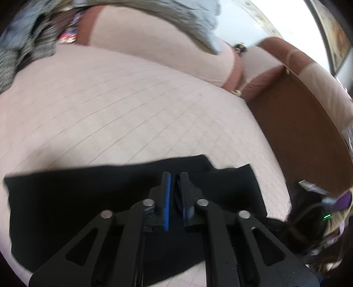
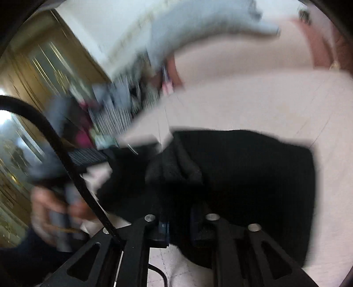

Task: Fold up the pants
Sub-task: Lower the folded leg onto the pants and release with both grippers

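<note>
The black pants (image 1: 77, 205) lie folded on a pale pink quilted sofa seat (image 1: 110, 106). My left gripper (image 1: 174, 176) is nearly closed over the pants' upper edge, with a fold of black cloth between its blue-padded fingers (image 1: 167, 198). In the right wrist view the pants (image 2: 253, 176) are bunched in a raised fold, and my right gripper (image 2: 179, 212) is shut on that fold; its fingertips are buried in the black cloth. The right view is motion-blurred. The left gripper (image 2: 88, 154) and the hand (image 2: 55, 212) holding it show at the left.
The brown sofa arm and frame (image 1: 297, 123) rise to the right. A grey garment (image 1: 176, 19) and striped clothes (image 1: 26, 48) lie at the back of the seat. A black cable (image 2: 72, 167) crosses the right view. Wooden cabinets (image 2: 33, 66) stand at far left.
</note>
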